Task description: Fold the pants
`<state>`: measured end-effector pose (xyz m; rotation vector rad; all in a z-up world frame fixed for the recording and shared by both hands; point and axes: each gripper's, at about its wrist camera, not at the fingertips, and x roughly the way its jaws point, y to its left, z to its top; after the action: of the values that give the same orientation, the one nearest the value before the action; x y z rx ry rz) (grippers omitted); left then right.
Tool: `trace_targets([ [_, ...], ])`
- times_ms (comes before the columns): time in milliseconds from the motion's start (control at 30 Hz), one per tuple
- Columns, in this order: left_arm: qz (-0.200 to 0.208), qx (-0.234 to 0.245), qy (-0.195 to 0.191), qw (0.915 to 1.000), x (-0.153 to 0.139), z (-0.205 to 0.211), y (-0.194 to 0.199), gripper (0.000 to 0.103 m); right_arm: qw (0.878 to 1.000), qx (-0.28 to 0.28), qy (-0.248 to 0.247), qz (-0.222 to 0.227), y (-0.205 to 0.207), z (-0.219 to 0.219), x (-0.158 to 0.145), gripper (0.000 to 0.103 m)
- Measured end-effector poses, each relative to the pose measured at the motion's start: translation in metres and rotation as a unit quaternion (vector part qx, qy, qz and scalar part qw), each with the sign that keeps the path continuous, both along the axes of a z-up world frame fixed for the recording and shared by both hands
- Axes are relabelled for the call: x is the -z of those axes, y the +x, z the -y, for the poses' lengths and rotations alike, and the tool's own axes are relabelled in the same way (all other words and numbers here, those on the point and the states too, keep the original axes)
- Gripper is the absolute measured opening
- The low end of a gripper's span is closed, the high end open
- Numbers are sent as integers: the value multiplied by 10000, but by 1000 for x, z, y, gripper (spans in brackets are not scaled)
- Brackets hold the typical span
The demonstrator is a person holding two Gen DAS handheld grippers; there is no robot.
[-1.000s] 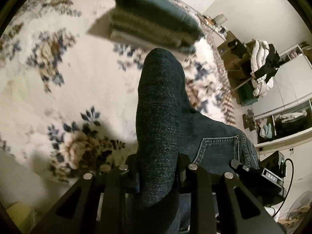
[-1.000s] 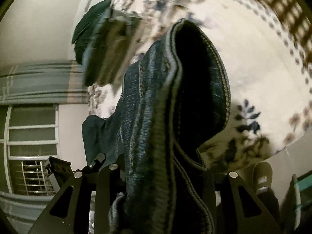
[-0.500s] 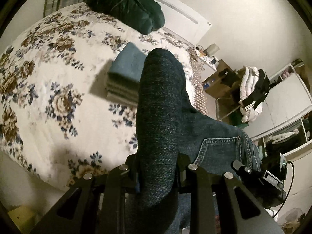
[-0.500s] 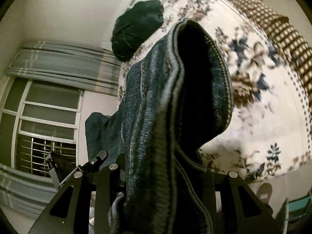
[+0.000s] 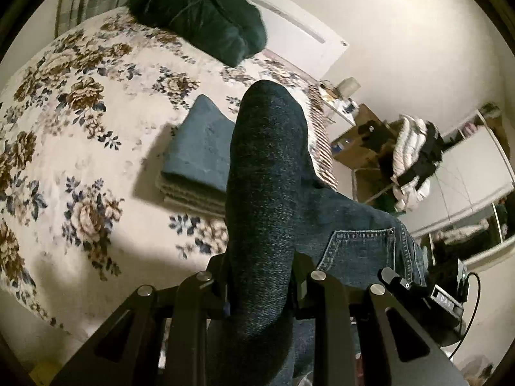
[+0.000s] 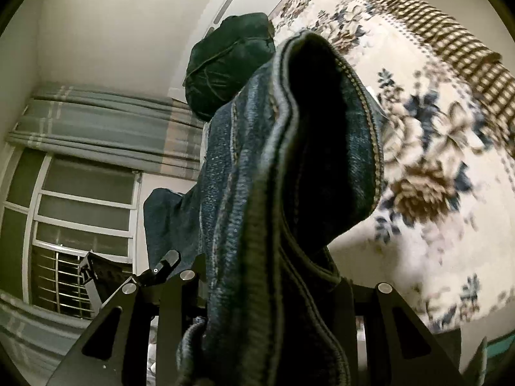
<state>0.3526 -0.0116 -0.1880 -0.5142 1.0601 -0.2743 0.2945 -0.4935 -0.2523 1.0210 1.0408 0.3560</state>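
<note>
Denim pants (image 5: 264,199) sit clamped in both grippers' fingers (image 5: 302,276).

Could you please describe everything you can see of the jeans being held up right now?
The jeans are dark blue denim with tan stitching and a patch pocket. They hang above the floral bedspread, not touching it. The left claw is shut on a bunched fold; the right claw is shut on a thick seamed edge that stands up open.
</note>
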Motion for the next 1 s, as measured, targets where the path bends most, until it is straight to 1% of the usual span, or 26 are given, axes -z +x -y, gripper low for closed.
trace_targets([
  [200, -280, -369, -107, 9989, 35, -12, 92, 21, 9998, -77, 182, -68, 110, -5, 43, 38],
  [267, -332, -413, -111, 9985, 46, -15, 127, 21, 9997, -63, 207, -82, 147, -6, 56, 38],
  [400, -358, -369, -82, 9986, 69, -18, 185, 21, 9996, -41, 266, -96, 219, -7, 85, 38],
  [533, -507, -348, -98, 9981, 97, -23, 229, 21, 9994, -45, 294, -150, 273, -12, 114, 38],
  [600, -614, -334, -104, 9975, 118, -29, 251, 21, 9994, -37, 299, -181, 293, -15, 131, 38],
  [667, -704, -286, -35, 9971, 134, -30, 264, 22, 9994, -66, 268, -222, 310, -19, 150, 38],
  [733, -912, -233, 125, 9955, 159, -31, 275, 27, 9992, -112, 204, -330, 323, -23, 173, 38],
  [767, -1050, -200, 233, 9940, 172, -30, 279, 28, 9989, -135, 122, -435, 327, -24, 186, 40],
  [800, -1214, -177, 330, 9919, 187, -32, 281, 34, 9982, -153, 16, -588, 331, -25, 197, 41],
  [833, -1274, -181, 307, 9912, 195, -34, 280, 36, 9974, -167, -53, -705, 330, -25, 203, 46],
  [867, -1296, -224, 221, 9911, 201, -39, 276, 37, 9964, -189, -72, -828, 330, -23, 212, 55],
  [900, -1308, -286, 182, 9908, 201, -43, 273, 41, 9955, -188, -89, -921, 328, -19, 216, 59],
  [933, -1357, -373, 140, 9900, 201, -49, 268, 45, 9946, -182, -137, -1014, 324, -15, 218, 62],
  [967, -1341, -468, -14, 9899, 197, -56, 257, 45, 9941, -194, -168, -1054, 320, -11, 217, 63],
  [1000, -1295, -527, -52, 9902, 193, -60, 250, 46, 9941, -193, -167, -1058, 315, -6, 214, 63],
])
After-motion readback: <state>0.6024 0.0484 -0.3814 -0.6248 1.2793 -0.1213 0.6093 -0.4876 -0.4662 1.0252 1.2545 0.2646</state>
